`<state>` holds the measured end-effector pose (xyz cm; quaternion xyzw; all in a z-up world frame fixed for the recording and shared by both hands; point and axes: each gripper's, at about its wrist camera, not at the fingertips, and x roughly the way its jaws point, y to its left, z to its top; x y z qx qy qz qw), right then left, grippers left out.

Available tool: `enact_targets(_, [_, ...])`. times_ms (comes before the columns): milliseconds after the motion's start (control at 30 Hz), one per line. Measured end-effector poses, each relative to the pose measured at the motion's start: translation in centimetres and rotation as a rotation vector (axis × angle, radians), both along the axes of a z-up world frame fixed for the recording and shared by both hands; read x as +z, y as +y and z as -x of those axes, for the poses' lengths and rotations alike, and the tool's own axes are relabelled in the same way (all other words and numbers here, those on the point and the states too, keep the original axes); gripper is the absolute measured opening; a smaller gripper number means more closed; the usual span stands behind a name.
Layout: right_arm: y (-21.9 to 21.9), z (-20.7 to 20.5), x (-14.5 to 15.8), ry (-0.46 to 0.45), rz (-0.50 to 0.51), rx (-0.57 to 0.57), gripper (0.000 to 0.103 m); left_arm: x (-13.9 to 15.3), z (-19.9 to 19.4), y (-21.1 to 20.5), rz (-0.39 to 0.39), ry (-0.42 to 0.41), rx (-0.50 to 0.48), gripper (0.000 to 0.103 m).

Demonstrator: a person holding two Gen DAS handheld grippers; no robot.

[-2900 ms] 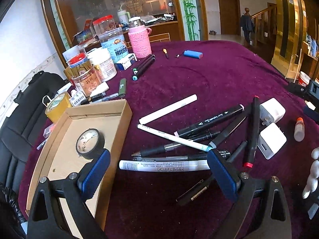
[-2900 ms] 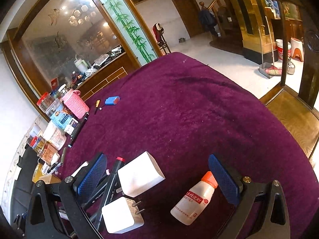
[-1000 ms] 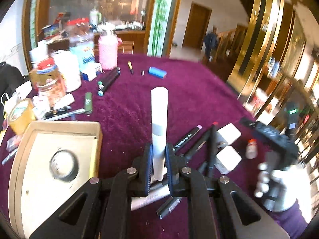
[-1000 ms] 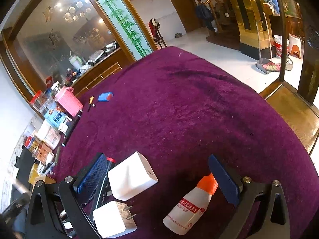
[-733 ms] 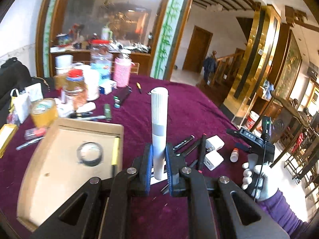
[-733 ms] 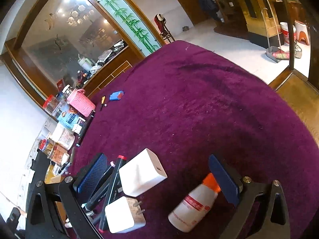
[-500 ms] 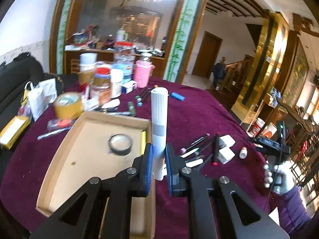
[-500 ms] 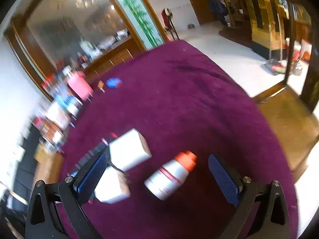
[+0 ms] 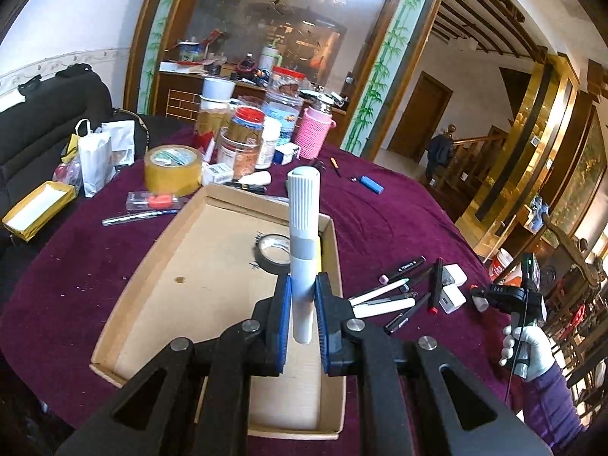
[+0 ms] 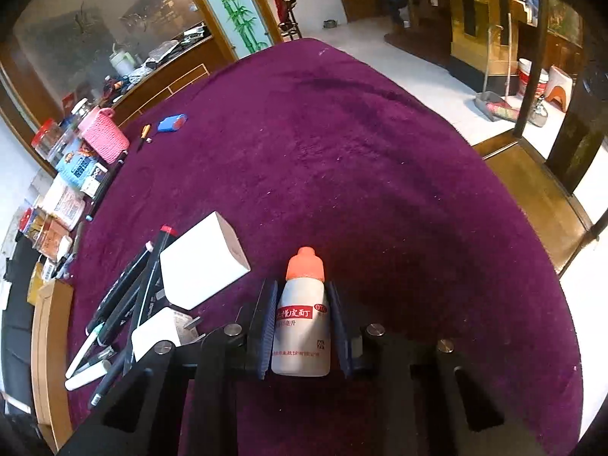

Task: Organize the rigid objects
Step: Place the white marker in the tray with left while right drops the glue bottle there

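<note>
White bottle (image 10: 300,326) base hidden between right tongs (image 10: 302,326)

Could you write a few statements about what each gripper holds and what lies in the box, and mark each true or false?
1. The left gripper is shut on a white marker. True.
2. The right gripper is empty. False: its jaws have just been closing and now clamp a bottle.
3. The bottle's cap is blue. False: orange.
4. A tape roll lies in the box. True.
</note>
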<state>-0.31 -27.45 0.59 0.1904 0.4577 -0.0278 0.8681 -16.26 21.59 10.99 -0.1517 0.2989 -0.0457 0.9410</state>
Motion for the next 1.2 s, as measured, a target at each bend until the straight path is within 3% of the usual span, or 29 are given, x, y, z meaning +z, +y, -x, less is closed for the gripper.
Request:
enact_targets(167, [-1.0, 2.4, 1.3, -0.04, -0.081, -0.002, 0.029, -0.7, -0.6, 1.8, -0.039, 0.064, 0.033, 0.012])
enact_targets(300, [1.1, 4.0, 4.3, -0.114, -0.163, 0.103, 0.029, -2.4, -2.8, 3.7, -0.051, 0.15, 0.049, 0.012])
enact_targets(467, [8.4, 3.4, 7.0, -0.14, -0.234, 0.31, 0.029, -3.9, -6.9, 5.4, -0.025, 0.239, 0.041, 0.012])
enact_targets(667, [18.9, 0.5, 6.4, -0.049, -0.331, 0.519, 0.029, -5.7, -12.6, 5.6, -0.042, 0.334, 0.019, 0.012])
enact_targets(933, [30.8, -2.3, 5.5, 0.031, -0.305, 0.67, 0.03, -8.8, -18.1, 5.8, 0.005, 0.425, 0.028, 0.012])
enact_targets(1067, [34.5, -4.0, 4.7, 0.039, -0.196, 0.686, 0.03, -9.2, -19.1, 5.7, 0.019, 0.425, 0.035, 0.012])
enact_targets(1200, [36.5, -5.9, 3.8, 0.049, -0.089, 0.673, 0.03, -7.9, -17.5, 6.1, 0.015, 0.37, 0.038, 0.014])
